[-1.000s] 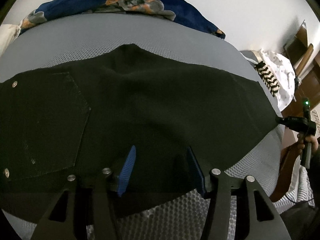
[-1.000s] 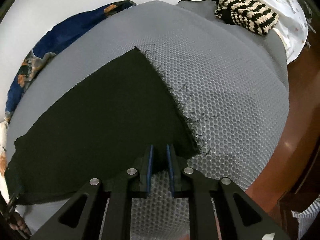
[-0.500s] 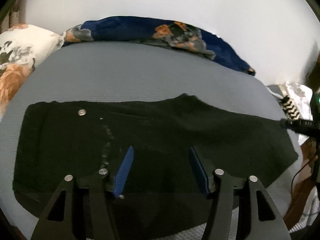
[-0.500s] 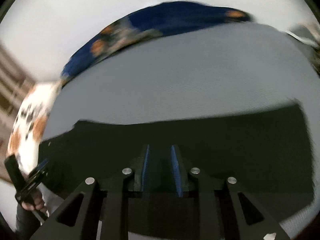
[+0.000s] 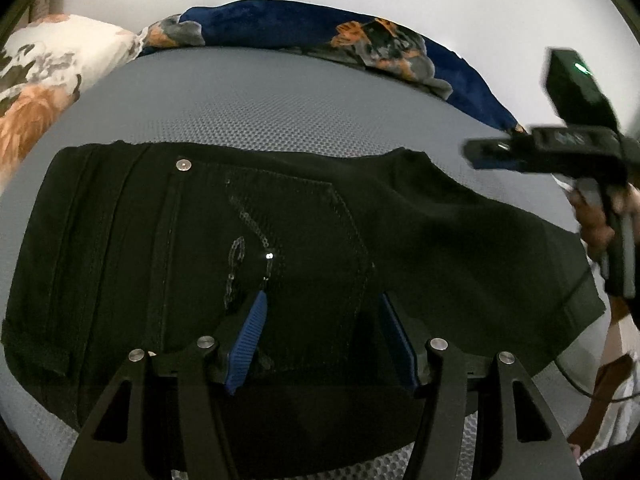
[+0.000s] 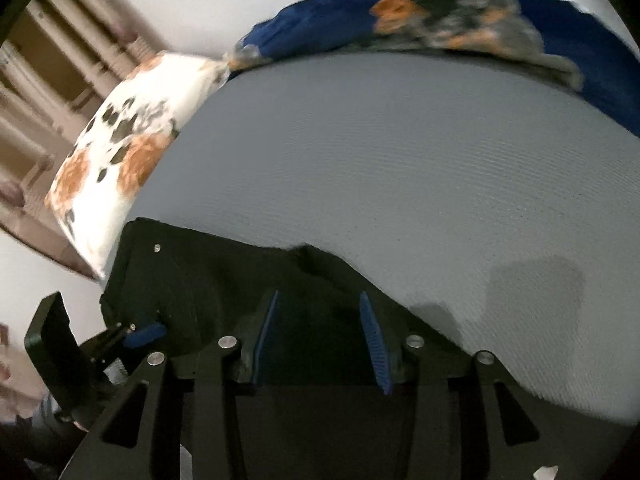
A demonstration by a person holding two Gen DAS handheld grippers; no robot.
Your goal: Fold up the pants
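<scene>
Black pants [image 5: 280, 248] lie folded on the grey mesh bed [image 5: 280, 104], back pocket and silver rivets facing up. My left gripper [image 5: 322, 336] is open and empty, low over the pants' near edge. My right gripper [image 6: 318, 340] is open and empty above the pants [image 6: 208, 280]. It also shows in the left wrist view [image 5: 560, 148], raised above the pants' right end. The left gripper shows at the lower left of the right wrist view [image 6: 132, 338].
A blue floral blanket [image 5: 340, 28] lies along the bed's far side by the white wall. A white and orange floral pillow [image 5: 44, 76] sits at the far left; it also shows in the right wrist view [image 6: 120, 168]. A wooden frame [image 6: 44, 80] stands behind.
The right gripper carried the pant leg end leftward over the pants, then opened and let go. The left gripper pulled back, staying open. The pants now lie shorter, folded over.
</scene>
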